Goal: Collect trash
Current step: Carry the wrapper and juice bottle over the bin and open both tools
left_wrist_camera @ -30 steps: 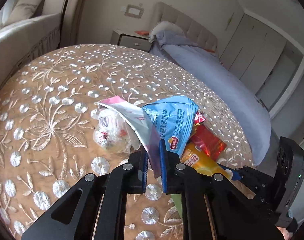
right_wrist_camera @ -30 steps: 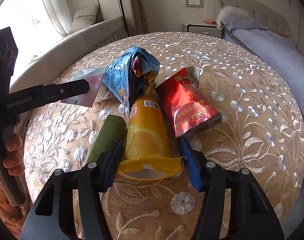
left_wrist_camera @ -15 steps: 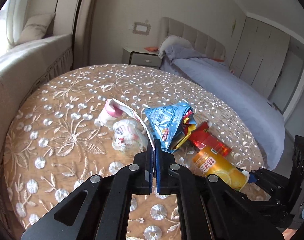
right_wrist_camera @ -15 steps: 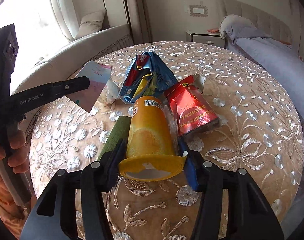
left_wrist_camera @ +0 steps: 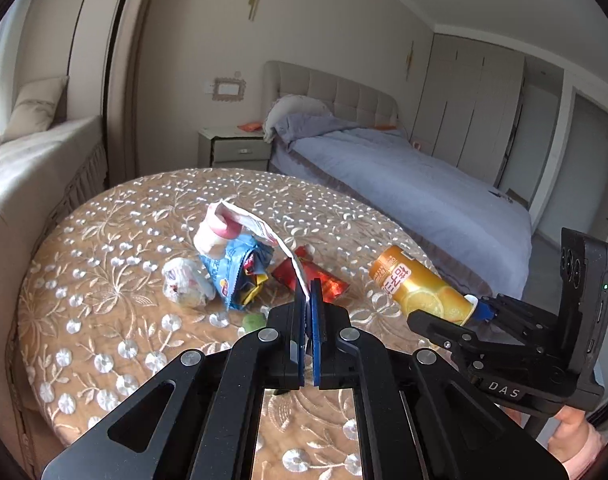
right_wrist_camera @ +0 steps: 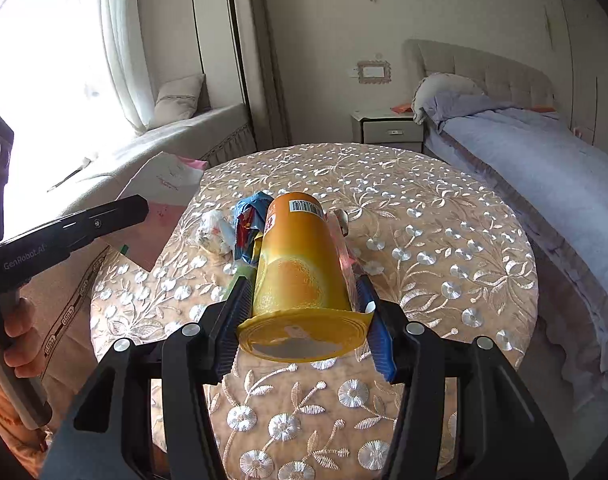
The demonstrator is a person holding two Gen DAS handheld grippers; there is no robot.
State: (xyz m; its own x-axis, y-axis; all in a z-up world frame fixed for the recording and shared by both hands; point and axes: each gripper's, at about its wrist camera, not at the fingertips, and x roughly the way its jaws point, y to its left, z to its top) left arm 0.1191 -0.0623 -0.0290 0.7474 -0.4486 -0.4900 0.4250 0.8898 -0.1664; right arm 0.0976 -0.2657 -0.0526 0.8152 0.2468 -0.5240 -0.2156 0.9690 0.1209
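Gripping the orange bottle lengthwise, cap toward the camera, the right tongs hold it above the bench; left tongs pinch a pink-white wrapper left of the bottle.

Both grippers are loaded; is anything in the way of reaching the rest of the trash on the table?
Only their own loads: the cup fills the right gripper, the wrapper the left gripper. The blue bag lies uncovered.
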